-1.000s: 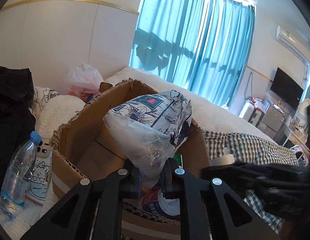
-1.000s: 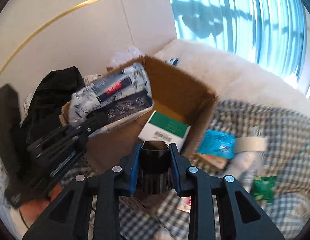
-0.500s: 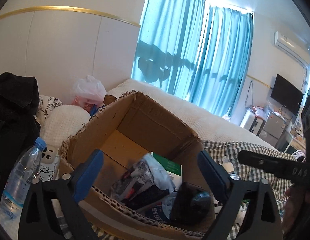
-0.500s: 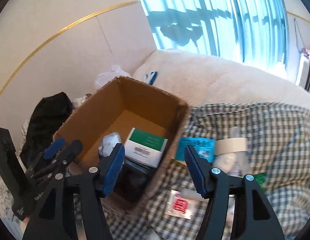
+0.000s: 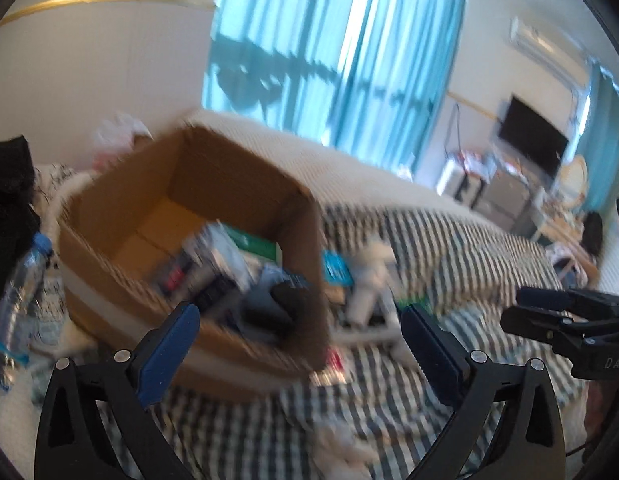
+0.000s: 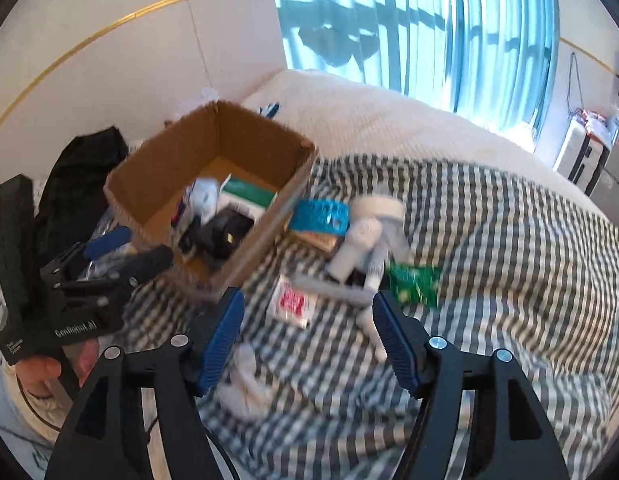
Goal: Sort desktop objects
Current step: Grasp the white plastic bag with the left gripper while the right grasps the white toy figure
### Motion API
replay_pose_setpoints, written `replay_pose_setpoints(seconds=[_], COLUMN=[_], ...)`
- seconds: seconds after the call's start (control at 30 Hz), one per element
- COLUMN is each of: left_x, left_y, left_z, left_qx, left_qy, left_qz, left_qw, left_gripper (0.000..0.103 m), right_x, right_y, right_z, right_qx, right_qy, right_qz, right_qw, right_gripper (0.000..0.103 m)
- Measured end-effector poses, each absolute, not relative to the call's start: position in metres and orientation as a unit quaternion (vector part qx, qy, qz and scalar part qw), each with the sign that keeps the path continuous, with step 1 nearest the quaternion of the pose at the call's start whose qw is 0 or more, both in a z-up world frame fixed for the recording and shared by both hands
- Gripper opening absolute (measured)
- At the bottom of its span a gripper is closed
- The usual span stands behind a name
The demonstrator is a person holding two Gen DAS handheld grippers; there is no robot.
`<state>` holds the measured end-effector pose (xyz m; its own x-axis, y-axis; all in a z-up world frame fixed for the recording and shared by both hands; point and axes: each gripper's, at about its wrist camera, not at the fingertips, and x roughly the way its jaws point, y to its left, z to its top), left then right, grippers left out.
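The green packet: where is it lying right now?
In the right wrist view the green packet lies on the checked blanket, right of the cardboard box, just beside the white tubes.

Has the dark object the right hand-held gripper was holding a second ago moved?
Yes. The dark object has left the right hand-held gripper, whose jaws are opening empty, and lies inside the cardboard box, near its front corner.
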<state>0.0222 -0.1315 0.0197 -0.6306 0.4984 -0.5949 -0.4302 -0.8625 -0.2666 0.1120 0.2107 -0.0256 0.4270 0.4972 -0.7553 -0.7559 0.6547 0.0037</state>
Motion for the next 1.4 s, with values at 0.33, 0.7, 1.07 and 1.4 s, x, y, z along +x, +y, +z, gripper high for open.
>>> replay_pose_setpoints(seconds=[0.33,0.7,1.07,1.4], left_x=[0.067,0.066,0.051,0.022], left_y=[-0.069,-0.053,-0.04,-0.022], left_z=[-0.072,-0.136,-0.078,-0.121], left_qx=[-0.448,-0.521,-0.393,-0.432], left_qy=[0.021,0.037,-0.003,-0.037], left_qz=[0.844,0.788,0.867,0.851], left_qw=[0.293,0.325,0.305,0.297], left_gripper=[0.103,0.016,0.016,0.016], right_x=[0.112,0.13,0.166,0.219], right_y=[0.199,0.193,0.224,0.242], right_z=[-0.062,-0.072,-0.102,-0.163], right_qx=[-0.192,-0.193,-0.332,-0.357], right_qy=[0.39,0.41,0.4,0.482], right_qz=[0.369,0.345,0.36,0.366], right_qw=[0.822,0.822,0.775,0.711], right_gripper=[0.067,0.067,0.067,0.065])
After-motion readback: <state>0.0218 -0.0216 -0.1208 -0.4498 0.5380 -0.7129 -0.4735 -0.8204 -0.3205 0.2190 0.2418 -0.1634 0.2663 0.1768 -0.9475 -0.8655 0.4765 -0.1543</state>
